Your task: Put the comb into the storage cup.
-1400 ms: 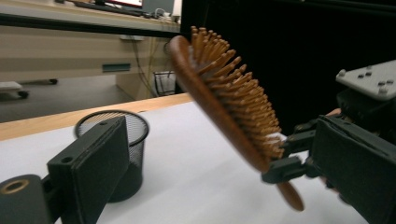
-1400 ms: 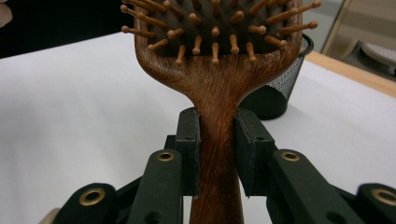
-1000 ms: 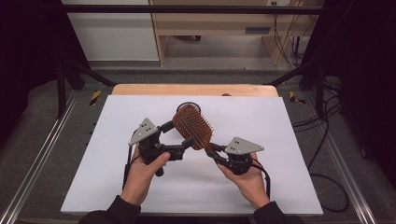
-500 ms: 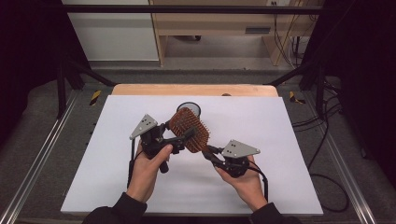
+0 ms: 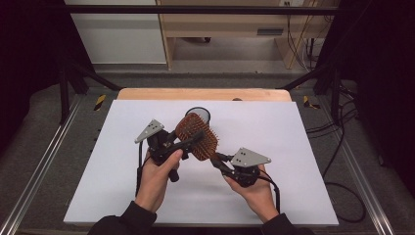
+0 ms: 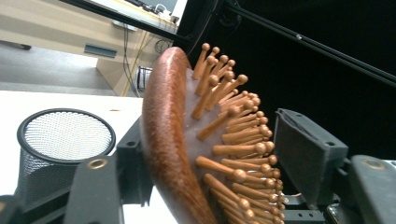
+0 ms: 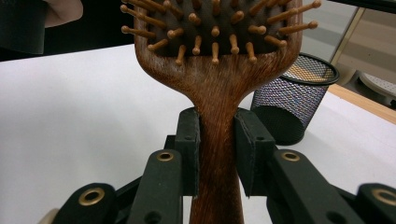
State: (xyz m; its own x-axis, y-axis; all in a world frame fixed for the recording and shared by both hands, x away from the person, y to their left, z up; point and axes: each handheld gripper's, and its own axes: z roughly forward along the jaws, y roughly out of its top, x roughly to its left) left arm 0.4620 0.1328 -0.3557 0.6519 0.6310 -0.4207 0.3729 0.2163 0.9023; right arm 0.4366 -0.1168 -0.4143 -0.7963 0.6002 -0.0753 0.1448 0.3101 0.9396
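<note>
While the right tool (image 7: 217, 154) clamped the hairbrush (image 5: 196, 136) by its handle, the left tool (image 5: 188, 142) was closing around the brush head, pads not pressing, beside the mesh cup (image 5: 199, 113) on the worktop (image 5: 293, 147).

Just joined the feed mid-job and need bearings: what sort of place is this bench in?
Probably a lab recording station, not a home: a white-topped table between metal rails, loose cables on grey floor, and plain wooden furniture behind.
</note>
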